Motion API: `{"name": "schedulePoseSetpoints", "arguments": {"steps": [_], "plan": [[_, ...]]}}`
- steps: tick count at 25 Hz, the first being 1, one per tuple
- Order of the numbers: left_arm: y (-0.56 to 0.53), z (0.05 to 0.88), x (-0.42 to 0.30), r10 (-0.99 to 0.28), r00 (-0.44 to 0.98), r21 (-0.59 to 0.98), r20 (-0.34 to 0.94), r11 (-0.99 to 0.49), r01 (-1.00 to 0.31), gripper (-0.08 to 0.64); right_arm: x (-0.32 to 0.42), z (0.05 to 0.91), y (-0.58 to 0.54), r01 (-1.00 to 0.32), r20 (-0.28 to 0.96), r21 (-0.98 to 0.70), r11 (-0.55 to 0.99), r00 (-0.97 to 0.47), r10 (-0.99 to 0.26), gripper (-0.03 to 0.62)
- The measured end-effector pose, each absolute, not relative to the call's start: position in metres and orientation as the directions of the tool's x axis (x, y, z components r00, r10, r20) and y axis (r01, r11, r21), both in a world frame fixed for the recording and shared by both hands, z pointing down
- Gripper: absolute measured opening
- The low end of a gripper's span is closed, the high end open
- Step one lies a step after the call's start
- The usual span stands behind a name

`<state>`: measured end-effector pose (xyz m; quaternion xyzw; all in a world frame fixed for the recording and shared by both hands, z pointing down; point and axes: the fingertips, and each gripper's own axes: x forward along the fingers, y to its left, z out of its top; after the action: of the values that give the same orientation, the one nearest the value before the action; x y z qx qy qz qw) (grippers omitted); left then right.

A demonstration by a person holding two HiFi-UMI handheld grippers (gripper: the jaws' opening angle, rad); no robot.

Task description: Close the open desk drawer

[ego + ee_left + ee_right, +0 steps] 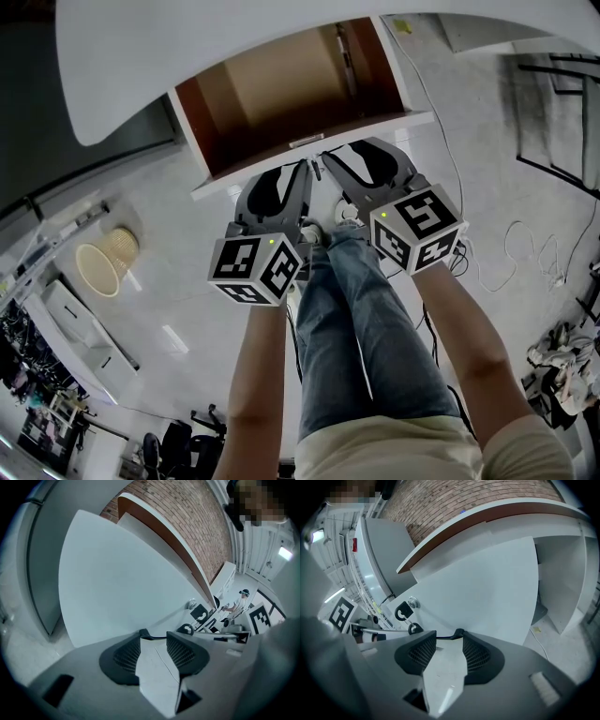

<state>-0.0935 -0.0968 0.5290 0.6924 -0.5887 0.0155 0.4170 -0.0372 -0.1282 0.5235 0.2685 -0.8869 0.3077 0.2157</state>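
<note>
Pale speckled flooring [159, 225] is filling the head view, with a wicker basket [105, 261] lying off to the left. Under the white desk top [187, 47] the drawer [281, 94] is standing well out and showing its brown inside, so the closing is not yet done. We are holding the left gripper [292, 169] and the right gripper [345, 150] side by side at its white front panel [394, 124].

Left gripper view: the jaws are standing moderately apart and empty, with their tips seemingly meeting the panel and a round lock [192, 604] sitting further right.

Right gripper view: the jaws are gaping wide and gripping nothing, tips at the panel.

We are judging that only the inward push is left.
</note>
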Motion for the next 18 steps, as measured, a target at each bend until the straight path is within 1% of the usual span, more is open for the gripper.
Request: {"name": "schedulePoseSetpoints", "arguments": {"steps": [18], "plan": [[-0.122,0.530,-0.110,-0.809,0.298,0.556,0.506,0.042,-0.830,0.173,-0.054,0.524,-0.154,-0.604,0.532,-0.426,0.673,-0.769,-0.354,0.181]]}}
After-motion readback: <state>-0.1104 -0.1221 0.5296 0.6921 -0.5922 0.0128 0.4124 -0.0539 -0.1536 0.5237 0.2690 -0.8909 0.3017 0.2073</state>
